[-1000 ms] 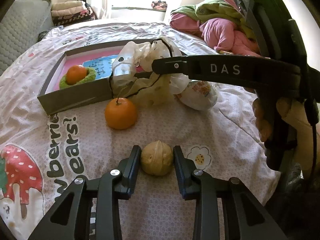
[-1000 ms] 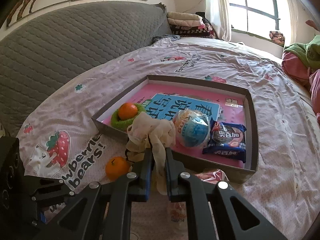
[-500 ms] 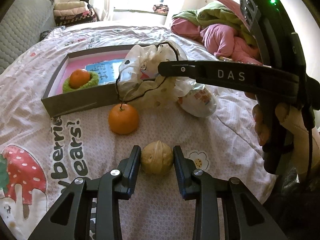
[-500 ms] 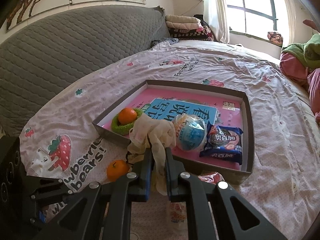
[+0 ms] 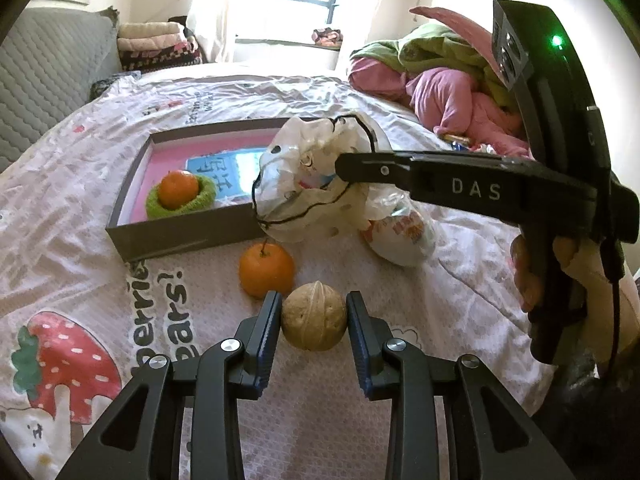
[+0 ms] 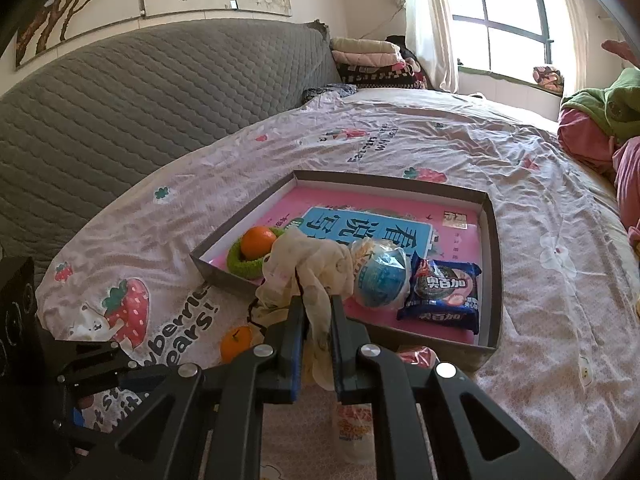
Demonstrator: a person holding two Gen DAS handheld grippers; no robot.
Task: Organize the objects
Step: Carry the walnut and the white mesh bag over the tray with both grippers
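My left gripper point(image 5: 313, 308) is shut on a tan walnut point(image 5: 314, 317) and holds it above the bedspread. My right gripper point(image 6: 317, 307) is shut on a crumpled white cloth pouch with a black drawstring point(image 6: 308, 268), also in the left wrist view point(image 5: 308, 184), held up over the near edge of the shallow grey box point(image 6: 494, 240). In the box lie an orange in a green knitted ring point(image 6: 256, 242), a blue-and-white wrapped ball point(image 6: 380, 276) and a blue biscuit packet point(image 6: 440, 290). A loose orange point(image 5: 266, 270) sits on the bedspread in front of the box.
A white snack packet point(image 5: 400, 232) lies on the bedspread right of the loose orange. A pile of pink and green clothes point(image 5: 440, 76) is at the far right. A grey quilted headboard point(image 6: 140, 100) runs along the left. Folded blankets point(image 6: 372, 60) sit by the window.
Both grippers have risen a little with their loads. The pouch has moved up and toward the box; the walnut has been lifted higher off the bedspread.
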